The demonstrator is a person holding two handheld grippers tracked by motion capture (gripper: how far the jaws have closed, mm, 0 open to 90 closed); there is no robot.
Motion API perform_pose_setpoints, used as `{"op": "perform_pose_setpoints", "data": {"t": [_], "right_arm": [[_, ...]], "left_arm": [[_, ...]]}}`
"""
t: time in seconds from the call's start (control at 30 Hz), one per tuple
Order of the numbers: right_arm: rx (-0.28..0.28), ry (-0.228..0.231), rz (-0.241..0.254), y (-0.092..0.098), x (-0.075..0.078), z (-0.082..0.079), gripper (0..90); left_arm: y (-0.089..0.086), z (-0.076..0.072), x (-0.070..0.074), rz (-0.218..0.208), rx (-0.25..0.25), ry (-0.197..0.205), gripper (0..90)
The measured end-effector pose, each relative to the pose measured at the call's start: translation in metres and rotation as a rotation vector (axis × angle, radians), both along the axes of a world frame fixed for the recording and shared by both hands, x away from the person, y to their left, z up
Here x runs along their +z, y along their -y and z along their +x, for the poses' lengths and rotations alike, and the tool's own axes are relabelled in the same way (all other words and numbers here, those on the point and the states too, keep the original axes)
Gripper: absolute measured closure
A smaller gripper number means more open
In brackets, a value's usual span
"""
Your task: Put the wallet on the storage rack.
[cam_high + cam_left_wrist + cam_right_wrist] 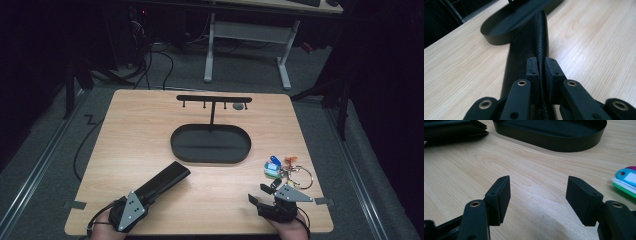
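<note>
A long black textured case [165, 181] lies on the wooden table, running from the front left toward the black oval tray [182, 150]. My left gripper [142, 196] is shut on the case's near end; in the left gripper view the case's stitched edge [541, 37] is pinched between the pads. A black stand with a hook bar [214, 99] rises from the tray. A bunch of keys with coloured tags [282, 169] lies at the front right. My right gripper [257, 195] stands open just in front of the keys, nothing between its fingertips [499, 192]; the tags [626, 178] sit at the right edge.
The tray's wall [564, 145] lies ahead of the right gripper, with bare wood between. A small grey object [239, 106] hangs at the hook bar's right end. Tape tabs [75, 204] mark the table's front corners. A white desk frame [247, 35] stands on the floor beyond.
</note>
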State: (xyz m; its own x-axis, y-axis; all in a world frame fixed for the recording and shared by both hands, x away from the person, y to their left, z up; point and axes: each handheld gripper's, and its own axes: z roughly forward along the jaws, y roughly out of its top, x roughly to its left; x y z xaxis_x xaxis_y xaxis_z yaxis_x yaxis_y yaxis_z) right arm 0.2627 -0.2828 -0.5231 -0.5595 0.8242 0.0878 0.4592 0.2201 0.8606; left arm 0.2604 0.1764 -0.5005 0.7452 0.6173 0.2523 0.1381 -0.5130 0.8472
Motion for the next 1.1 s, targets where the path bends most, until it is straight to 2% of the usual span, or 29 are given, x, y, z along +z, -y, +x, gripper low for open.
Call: {"op": "perform_pose_setpoints", "data": {"t": [0.2, 0.33, 0.47, 0.7, 0.83, 0.9, 1.1], "right_arm": [[0.002, -0.005, -0.004, -0.001, -0.001, 0.001, 36.8], [0.001, -0.008, -0.004, -0.002, -0.001, 0.001, 36.7], [0.001, -0.011, -0.004, -0.003, -0.002, 0.001, 36.7], [0.004, -0.018, -0.007, -0.003, -0.003, 0.002, 36.6], [0.008, -0.018, -0.010, -0.004, -0.004, 0.002, 36.6], [0.008, -0.020, -0.011, -0.004, -0.003, 0.002, 36.5], [0.004, -0.022, -0.008, -0.002, -0.003, 0.002, 36.5]], "left_arm": [[-0.001, -0.005, 0.014, -0.090, 0.011, -0.027, 83.2], [-0.009, -0.002, 0.019, -0.185, 0.012, -0.084, 83.4], [-0.014, 0.000, 0.021, -0.241, 0.012, -0.126, 83.5], [-0.021, 0.007, 0.021, -0.267, 0.030, -0.144, 83.5], [-0.026, 0.016, 0.017, -0.284, 0.045, -0.136, 82.9], [-0.029, 0.020, 0.017, -0.276, 0.060, -0.131, 82.6], [-0.045, 0.031, 0.012, -0.329, 0.098, -0.156, 82.2]]}}
